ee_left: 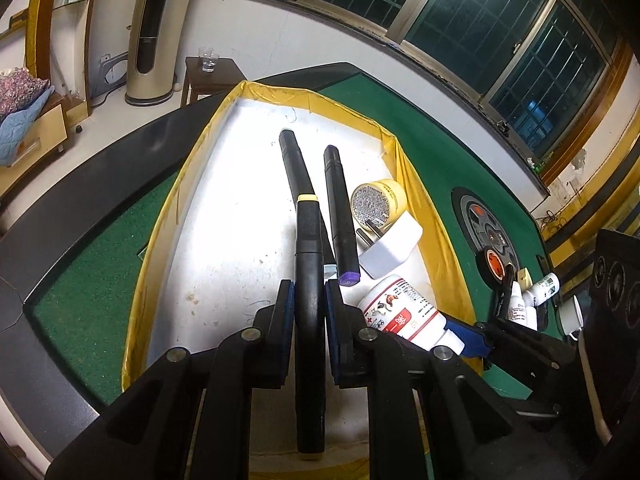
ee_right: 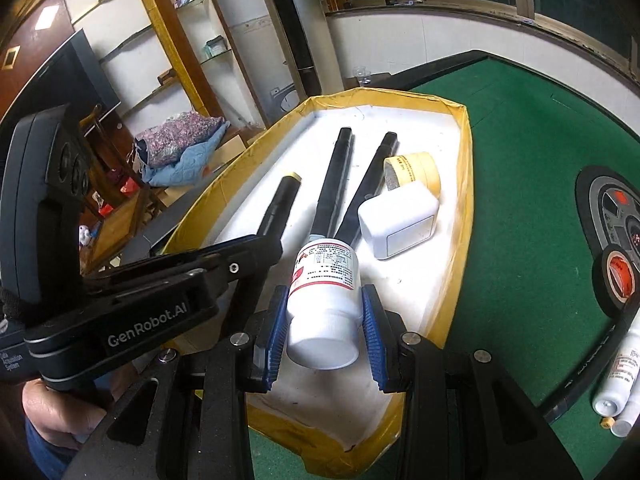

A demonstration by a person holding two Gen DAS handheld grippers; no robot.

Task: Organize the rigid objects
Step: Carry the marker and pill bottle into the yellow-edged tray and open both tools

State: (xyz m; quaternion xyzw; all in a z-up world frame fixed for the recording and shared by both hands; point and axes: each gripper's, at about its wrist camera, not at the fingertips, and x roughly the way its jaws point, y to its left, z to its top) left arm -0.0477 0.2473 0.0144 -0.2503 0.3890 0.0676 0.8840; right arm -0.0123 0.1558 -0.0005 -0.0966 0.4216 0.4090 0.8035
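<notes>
A white tray with yellow taped walls lies on the green table. My left gripper is shut on a black marker with a yellow band, held over the tray; the marker also shows in the right wrist view. My right gripper is shut on a white pill bottle over the tray's near right part. In the tray lie two more black markers, a yellow tape roll and a white plug adapter.
On the green felt right of the tray stand a black tape roll with an orange core, small white bottles and a round grey panel. A black rim edges the table.
</notes>
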